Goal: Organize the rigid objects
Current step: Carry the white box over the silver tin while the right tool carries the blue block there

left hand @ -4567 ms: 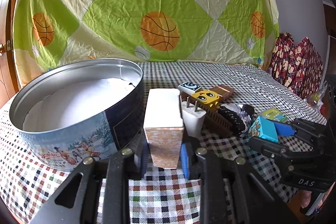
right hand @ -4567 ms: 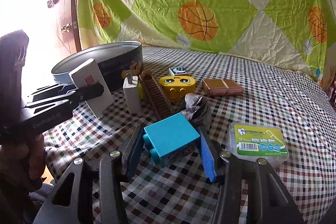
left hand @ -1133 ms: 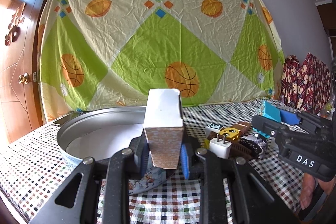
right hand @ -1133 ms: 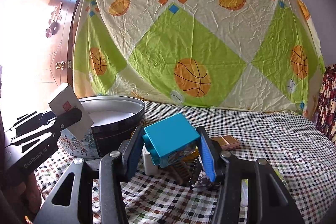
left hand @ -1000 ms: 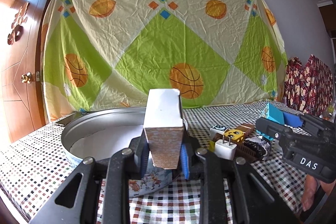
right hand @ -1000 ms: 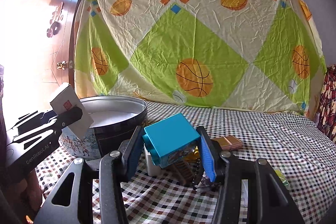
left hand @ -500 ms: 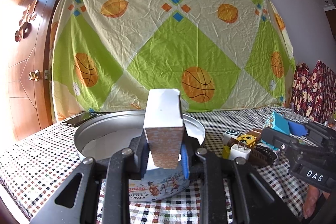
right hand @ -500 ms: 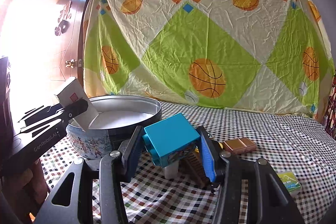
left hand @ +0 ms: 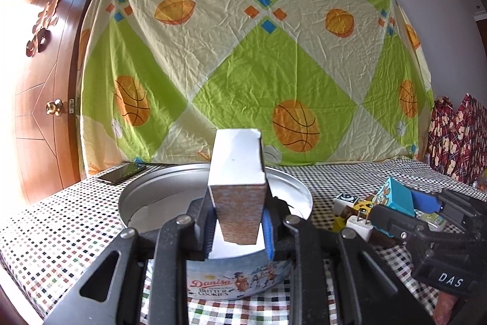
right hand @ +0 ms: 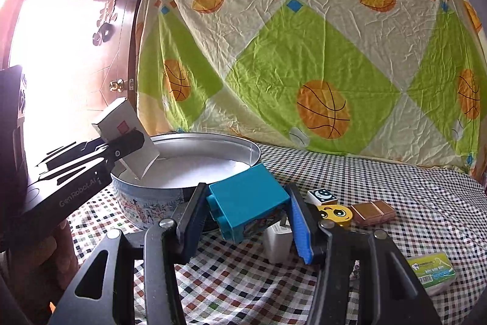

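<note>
My left gripper [left hand: 237, 229] is shut on a white and brown box [left hand: 237, 188] and holds it over the near rim of the round cookie tin [left hand: 158, 194]. In the right wrist view the box [right hand: 121, 127] hangs tilted above the tin [right hand: 182, 191]. My right gripper [right hand: 248, 221] is shut on a teal toy block [right hand: 248, 210] and holds it above the table, just right of the tin. The block [left hand: 395, 197] also shows in the left wrist view.
On the checked cloth right of the tin lie a white charger [right hand: 277, 242], a yellow face block [right hand: 333, 213], a small white tile [right hand: 322, 196], a copper case [right hand: 373, 212] and a floss pack [right hand: 432, 271]. A phone [left hand: 121, 172] lies behind the tin.
Both grippers have lifted their objects off the table and moved left toward the tin. The box now hangs over the tin's rim, and the teal block is close beside the tin.
</note>
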Motion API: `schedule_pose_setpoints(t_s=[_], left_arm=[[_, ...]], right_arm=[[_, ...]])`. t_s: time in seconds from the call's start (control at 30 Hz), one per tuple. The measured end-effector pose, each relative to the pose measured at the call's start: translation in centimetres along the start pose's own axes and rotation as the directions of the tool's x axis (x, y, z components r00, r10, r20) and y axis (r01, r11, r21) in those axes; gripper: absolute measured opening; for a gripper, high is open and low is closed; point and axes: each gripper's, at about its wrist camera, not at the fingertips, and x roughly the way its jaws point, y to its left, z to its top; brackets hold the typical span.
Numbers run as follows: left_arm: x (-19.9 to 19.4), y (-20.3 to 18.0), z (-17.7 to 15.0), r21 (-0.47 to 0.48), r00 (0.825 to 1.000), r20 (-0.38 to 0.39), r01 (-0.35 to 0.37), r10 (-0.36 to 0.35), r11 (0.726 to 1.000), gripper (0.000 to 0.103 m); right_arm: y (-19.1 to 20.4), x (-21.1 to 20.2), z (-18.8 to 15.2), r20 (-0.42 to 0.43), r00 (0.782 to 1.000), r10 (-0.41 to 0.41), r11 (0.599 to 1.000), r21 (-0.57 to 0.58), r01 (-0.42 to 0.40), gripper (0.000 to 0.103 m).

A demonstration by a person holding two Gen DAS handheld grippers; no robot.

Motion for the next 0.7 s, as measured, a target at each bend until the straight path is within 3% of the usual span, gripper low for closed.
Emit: schedule_pose_setpoints(t_s=[0.37, 0.7], left_arm=[[0.6, 2.3, 0.0, -0.028, 1.0, -0.015, -0.017, 0.016, 0.999, 0.024], [2.0, 4.1, 1.0, -0.012, 0.998, -0.067, -0.002, 0.001, 1.0, 0.024]], right_arm=[[2.3, 1.1, 0.7, -0.021, 0.999, 0.042, 0.998, -0.036, -0.043, 0.053], [2.7, 3.3, 4.2, -0.037, 0.992, 0.123, 0.992, -0.004, -0.123, 0.053]])
